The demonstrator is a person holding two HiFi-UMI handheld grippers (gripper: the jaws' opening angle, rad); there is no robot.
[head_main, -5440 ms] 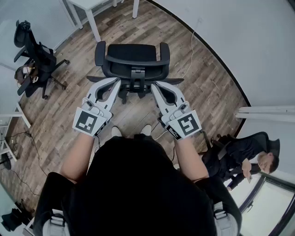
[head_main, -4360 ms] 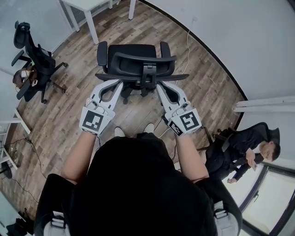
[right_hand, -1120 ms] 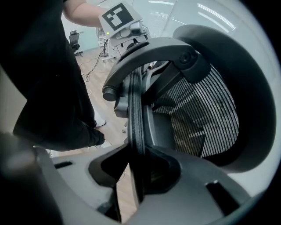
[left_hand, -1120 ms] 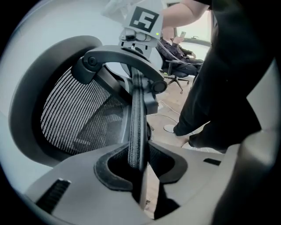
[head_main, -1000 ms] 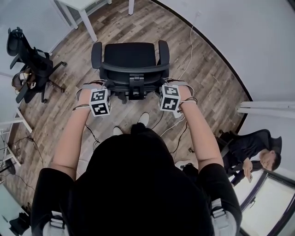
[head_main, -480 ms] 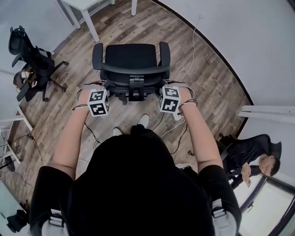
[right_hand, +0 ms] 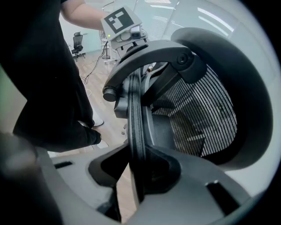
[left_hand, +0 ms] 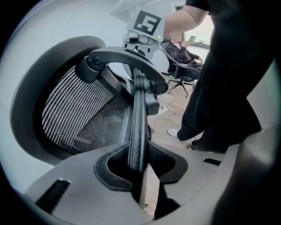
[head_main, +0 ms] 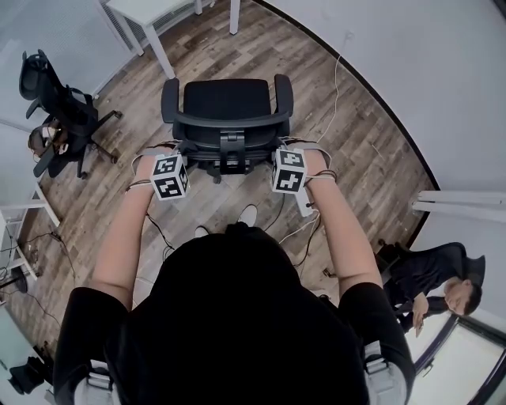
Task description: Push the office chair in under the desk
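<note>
On the backrest (head_main: 229,120), left gripper (left_hand: 140,159), right gripper (right_hand: 139,166) clamp.

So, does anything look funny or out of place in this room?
Nothing looks broken or spilled. The office chair stands out on the open floor, apart from the white desk, not tucked under it. A loose white cable also trails across the floor beside the chair.
</note>
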